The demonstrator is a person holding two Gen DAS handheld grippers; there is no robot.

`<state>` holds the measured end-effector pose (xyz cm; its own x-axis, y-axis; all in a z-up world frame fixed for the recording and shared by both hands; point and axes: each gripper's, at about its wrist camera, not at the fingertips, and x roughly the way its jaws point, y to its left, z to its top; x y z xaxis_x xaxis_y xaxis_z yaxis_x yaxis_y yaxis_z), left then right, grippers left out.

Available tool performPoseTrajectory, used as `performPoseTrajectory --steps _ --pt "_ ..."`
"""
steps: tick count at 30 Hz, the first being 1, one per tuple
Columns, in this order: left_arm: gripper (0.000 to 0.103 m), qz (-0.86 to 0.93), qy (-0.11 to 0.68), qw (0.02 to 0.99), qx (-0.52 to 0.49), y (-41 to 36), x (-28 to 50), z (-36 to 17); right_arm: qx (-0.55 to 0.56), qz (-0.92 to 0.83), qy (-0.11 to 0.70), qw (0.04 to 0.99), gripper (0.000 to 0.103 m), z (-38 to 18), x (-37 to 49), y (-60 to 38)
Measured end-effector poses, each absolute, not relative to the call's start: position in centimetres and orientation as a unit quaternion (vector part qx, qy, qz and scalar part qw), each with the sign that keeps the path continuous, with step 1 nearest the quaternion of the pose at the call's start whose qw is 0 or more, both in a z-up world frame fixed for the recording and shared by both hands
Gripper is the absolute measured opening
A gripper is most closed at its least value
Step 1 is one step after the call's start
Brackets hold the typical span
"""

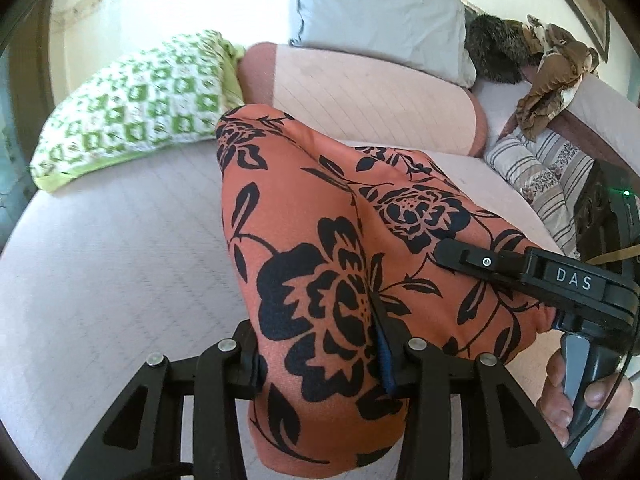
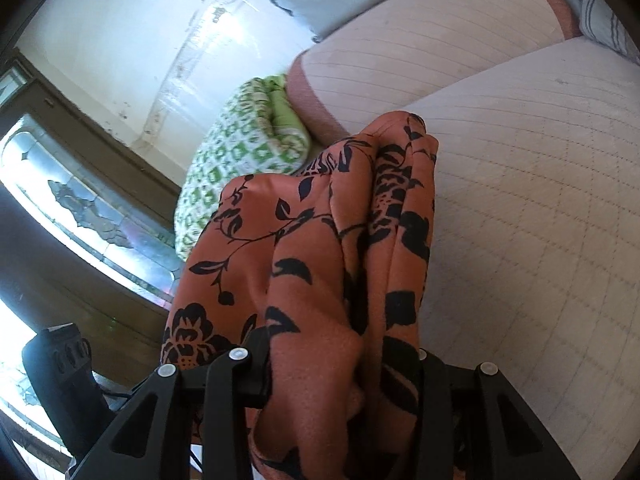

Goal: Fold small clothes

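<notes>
The orange garment with black flowers (image 1: 320,248) hangs lifted above the pale quilted bed (image 1: 120,260), gathered between both tools. In the left wrist view the left gripper (image 1: 320,364) has its jaws closed partway on a thick fold of the cloth, the fabric bulging out above and below the fingers and filling the gap between them. The right gripper (image 1: 452,254) reaches in from the right edge of that view, its black finger lying on the far side of the same garment, and a hand (image 1: 576,396) wraps its grey handle at the lower right. In the right wrist view the right gripper (image 2: 344,372) is likewise clamped partway shut on a bunched edge of the garment (image 2: 312,248), which rises in deep folds ahead of the fingers and hides the pads. The cloth stretches between the two tools, clear of the mattress as far as either view shows. Behind it lies a green and white checked pillow (image 1: 132,108) on the left of the bed, a pale blue pillow (image 1: 376,12) against the wall, a pink-edged quilted bolster (image 1: 360,92) beneath that, and a striped pillow (image 1: 536,176) on the right. A brown ruffled cloth (image 1: 552,76) is draped over the raised edge beyond the striped pillow.
</notes>
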<state>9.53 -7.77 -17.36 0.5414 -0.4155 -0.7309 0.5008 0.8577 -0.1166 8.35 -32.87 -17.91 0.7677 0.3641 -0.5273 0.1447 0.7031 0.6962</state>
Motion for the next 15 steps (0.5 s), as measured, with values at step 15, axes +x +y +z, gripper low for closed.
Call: performPoseTrajectory --steps 15 --pt "0.044 -0.247 0.399 0.881 0.055 -6.0 6.0 -18.4 0.395 0.061 0.343 0.850 0.041 -18.1 4.2 -27.5"
